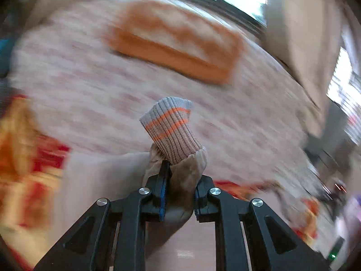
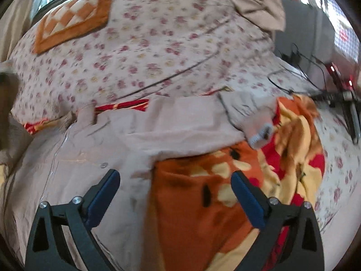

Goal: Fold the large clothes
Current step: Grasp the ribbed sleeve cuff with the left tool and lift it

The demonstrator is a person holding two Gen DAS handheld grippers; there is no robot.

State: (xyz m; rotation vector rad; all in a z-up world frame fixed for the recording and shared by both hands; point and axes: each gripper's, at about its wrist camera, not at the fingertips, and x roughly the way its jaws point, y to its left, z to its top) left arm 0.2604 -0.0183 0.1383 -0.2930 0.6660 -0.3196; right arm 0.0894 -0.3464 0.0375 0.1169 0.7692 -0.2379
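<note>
A beige jacket (image 2: 94,149) lies spread on the bed, with a metal snap near its front edge and one sleeve (image 2: 246,110) lying to the right, ending in a ribbed cuff. My left gripper (image 1: 180,180) is shut on the other sleeve (image 1: 180,176), just below its ribbed cuff with orange stripes (image 1: 171,126), and holds it up above the bed. The view behind it is motion-blurred. My right gripper (image 2: 176,180) is open and empty, hovering over the jacket's right edge and the blanket.
A red, orange and yellow blanket (image 2: 225,192) lies under the jacket on a floral bedsheet (image 2: 158,45). An orange checked cushion (image 2: 74,20) sits at the far side by the window. Black cables and a device with red lights (image 2: 336,76) lie at the right.
</note>
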